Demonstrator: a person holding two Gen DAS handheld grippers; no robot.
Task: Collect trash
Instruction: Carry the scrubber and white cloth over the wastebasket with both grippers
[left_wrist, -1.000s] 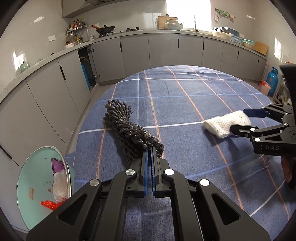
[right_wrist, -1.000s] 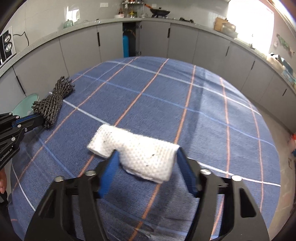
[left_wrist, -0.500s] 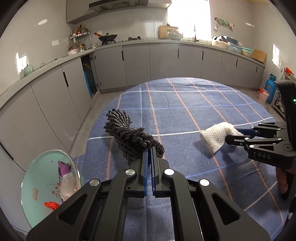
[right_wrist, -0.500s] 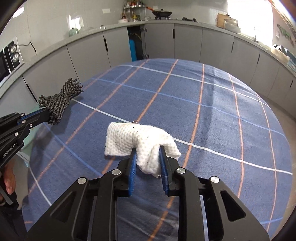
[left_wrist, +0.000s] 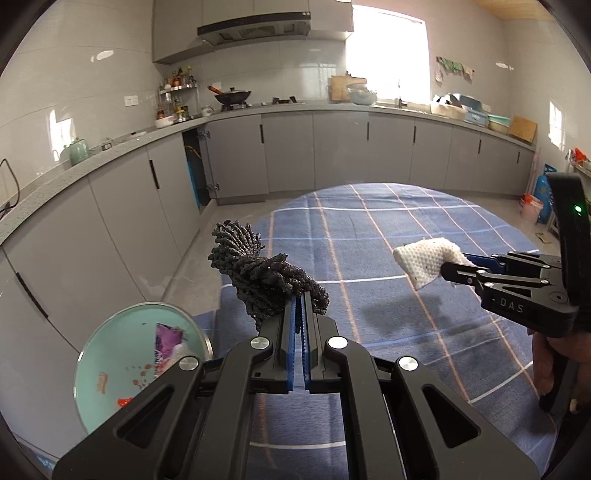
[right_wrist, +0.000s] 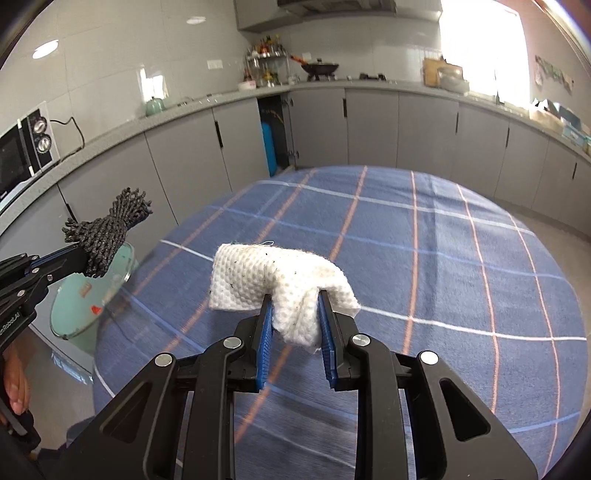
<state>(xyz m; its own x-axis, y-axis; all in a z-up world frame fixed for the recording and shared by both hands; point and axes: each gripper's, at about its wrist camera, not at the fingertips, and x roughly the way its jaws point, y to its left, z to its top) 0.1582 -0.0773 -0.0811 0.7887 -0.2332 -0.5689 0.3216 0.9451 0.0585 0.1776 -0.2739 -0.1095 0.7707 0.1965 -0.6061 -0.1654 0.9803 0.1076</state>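
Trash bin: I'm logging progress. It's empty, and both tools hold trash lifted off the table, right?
Not empty. The left wrist view shows the bin already holds a purple wrapper and red scraps. The rest stands: the left tool grips the black rope bundle, and the right tool the white cloth, both lifted off the table.

Bright window (left_wrist: 388, 55) glare, fisheye-warped edges
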